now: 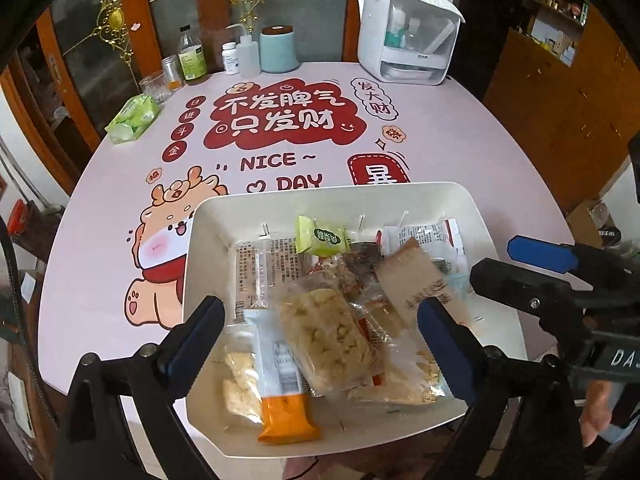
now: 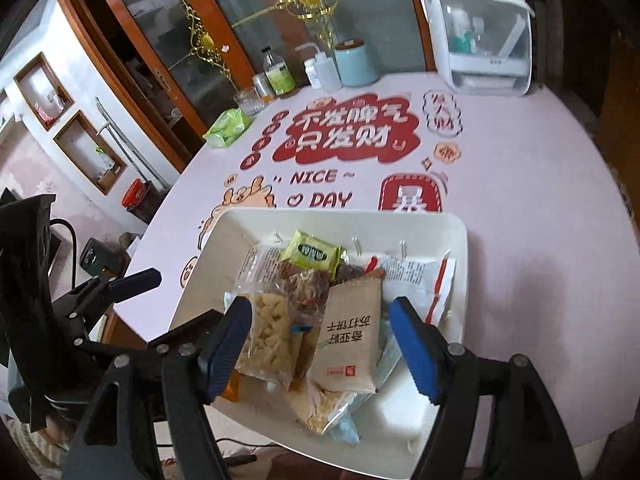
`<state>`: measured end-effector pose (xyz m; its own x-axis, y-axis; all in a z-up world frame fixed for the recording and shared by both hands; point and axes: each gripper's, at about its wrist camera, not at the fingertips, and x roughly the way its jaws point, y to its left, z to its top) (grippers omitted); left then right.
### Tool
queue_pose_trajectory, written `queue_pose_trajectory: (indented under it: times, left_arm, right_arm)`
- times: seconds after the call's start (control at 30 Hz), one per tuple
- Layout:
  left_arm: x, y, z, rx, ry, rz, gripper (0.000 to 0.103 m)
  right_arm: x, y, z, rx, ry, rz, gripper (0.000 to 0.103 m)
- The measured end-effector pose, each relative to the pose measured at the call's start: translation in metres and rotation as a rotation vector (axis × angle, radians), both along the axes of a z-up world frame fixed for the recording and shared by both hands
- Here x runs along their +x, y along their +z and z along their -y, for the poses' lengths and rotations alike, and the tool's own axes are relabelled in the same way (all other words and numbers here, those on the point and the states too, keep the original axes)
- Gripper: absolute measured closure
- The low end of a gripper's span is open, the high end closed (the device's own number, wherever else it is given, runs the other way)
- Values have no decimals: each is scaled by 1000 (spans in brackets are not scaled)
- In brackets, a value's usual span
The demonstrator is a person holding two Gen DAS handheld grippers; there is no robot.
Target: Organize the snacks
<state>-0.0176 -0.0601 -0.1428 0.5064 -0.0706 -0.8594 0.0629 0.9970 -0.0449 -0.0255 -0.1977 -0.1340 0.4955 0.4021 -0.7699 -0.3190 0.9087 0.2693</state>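
A white tray [image 1: 208, 240] [image 2: 456, 272] sits at the near edge of the table and holds several wrapped snacks. Among them are a clear bag of yellow puffs [image 1: 328, 336] [image 2: 268, 332], a brown cracker packet [image 1: 424, 284] [image 2: 348, 340], a green candy [image 1: 320, 236] [image 2: 312, 254] and an orange-ended bar [image 1: 284, 400]. My left gripper [image 1: 320, 340] is open and empty above the near part of the tray. My right gripper [image 2: 320, 344] is open and empty, with the brown packet lying in the tray between its fingers. It also shows in the left wrist view [image 1: 516, 264].
The round table [image 1: 460, 152] has a pink printed cover. At its far edge stand a white storage box [image 1: 408, 36], a blue canister [image 1: 279, 50], bottles [image 1: 192, 58], a glass [image 1: 154, 86] and a green tissue pack [image 1: 134, 118]. Wood-and-glass doors stand behind.
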Motion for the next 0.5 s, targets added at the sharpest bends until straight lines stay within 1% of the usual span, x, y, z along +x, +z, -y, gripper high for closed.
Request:
queue_pose_trajectory:
  times: [0.07, 0.3, 0.4, 0.5]
  left_arm:
    - [-2, 3, -1, 5, 8, 6, 6]
    - [-10, 14, -3, 1, 29, 26, 6]
    - [-13, 21, -4, -6, 44, 29, 6]
    - [-16, 28, -3, 10, 57, 43, 6]
  right_arm:
    - [-3, 5, 0, -7, -5, 16, 31]
    - [-9, 14, 3, -2, -28, 19, 30]
    - [-11, 19, 4, -4, -44, 21, 28]
    - [-12, 27, 4, -11, -73, 33, 26]
